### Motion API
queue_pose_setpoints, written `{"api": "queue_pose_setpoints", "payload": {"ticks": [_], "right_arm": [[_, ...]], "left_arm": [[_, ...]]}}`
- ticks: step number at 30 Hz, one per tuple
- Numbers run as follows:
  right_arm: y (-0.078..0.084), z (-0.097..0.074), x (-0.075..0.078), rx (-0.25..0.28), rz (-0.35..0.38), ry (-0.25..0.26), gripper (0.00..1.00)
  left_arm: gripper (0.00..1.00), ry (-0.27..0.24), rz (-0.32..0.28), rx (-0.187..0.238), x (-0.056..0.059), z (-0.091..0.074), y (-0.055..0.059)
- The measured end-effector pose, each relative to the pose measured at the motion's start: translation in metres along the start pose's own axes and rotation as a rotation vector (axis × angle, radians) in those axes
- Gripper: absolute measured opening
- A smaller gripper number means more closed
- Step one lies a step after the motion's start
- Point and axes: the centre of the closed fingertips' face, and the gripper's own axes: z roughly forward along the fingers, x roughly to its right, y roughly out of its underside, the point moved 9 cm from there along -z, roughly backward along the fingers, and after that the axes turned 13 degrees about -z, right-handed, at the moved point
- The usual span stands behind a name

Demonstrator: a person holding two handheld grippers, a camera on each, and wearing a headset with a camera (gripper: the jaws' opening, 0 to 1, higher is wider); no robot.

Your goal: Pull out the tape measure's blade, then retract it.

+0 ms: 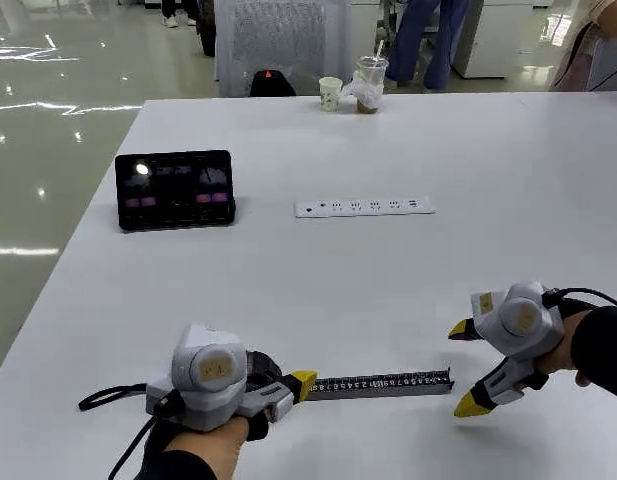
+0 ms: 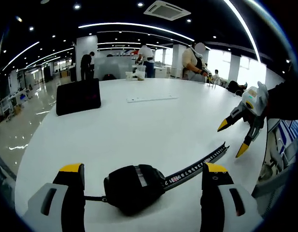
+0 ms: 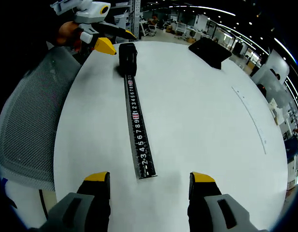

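- White desk (image 1: 388,280) carries everything, and the tape measure (image 3: 137,121) lies along its near edge, at about 6 o'clock from where I watch in the head view.
- Its black case (image 2: 134,187) sits on the desk between the two jaws of the left hand-held gripper (image 2: 141,170). Those jaws are spread, with a gap showing on each side of the case, so nothing is pinched there.
- Its blade (image 1: 383,384) is pulled out and lies flat on the desk with the numbers facing up. In the head view it runs from the case toward 3 o'clock.
- At 4 o'clock I have the right hand-held gripper (image 1: 466,367), jaws spread wide and yellow tips pointing toward the blade's free end.
- In the right gripper view that free end lies just ahead of the gap between the jaws, nearer the left-hand one. I see no jaw touching it.
- From that same view the blade runs toward 12 o'clock up to the case, with the left hand-held gripper beyond it at 11 o'clock.
- A black tablet (image 1: 175,189) sits at 10 o'clock, its screen lit with small pink tiles, well apart from the tape measure.
- A white power strip (image 1: 364,206) lies flat near the middle of the desk, at 12 o'clock from the blade.
- Two cups (image 1: 331,92) stand at the far edge, at 12 o'clock.
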Motion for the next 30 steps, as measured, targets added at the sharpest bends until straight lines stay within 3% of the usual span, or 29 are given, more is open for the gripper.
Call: {"api": "queue_pose_setpoints", "payload": {"ticks": [2, 4, 5, 12, 15, 22, 30], "right_arm": [[-0.001, 0.002, 0.001, -0.006, -0.015, -0.007, 0.6], [-0.002, 0.004, 0.002, -0.01, -0.031, -0.014, 0.55], [-0.002, 0.005, 0.002, -0.012, -0.033, -0.016, 0.53], [0.0, 0.006, 0.003, -0.028, -0.076, -0.041, 0.33], [0.0, 0.008, 0.001, -0.035, -0.098, -0.052, 0.27], [0.001, 0.01, 0.0, -0.047, -0.116, -0.063, 0.2], [0.0, 0.016, 0.0, -0.055, -0.118, -0.073, 0.13]], "left_arm": [[0.99, -0.006, -0.007, 0.004, -0.001, 0.002, 0.002], [0.99, -0.009, 0.073, 0.042, -0.002, 0.003, 0.003], [0.99, -0.008, 0.084, 0.048, -0.002, 0.004, 0.004], [0.99, 0.003, 0.06, 0.053, -0.003, 0.005, 0.016], [0.99, 0.017, 0.084, 0.046, 0.002, 0.006, 0.019], [0.98, 0.034, 0.103, 0.044, 0.006, 0.007, 0.019], [0.98, 0.02, 0.073, 0.045, 0.003, 0.006, 0.018]]}}
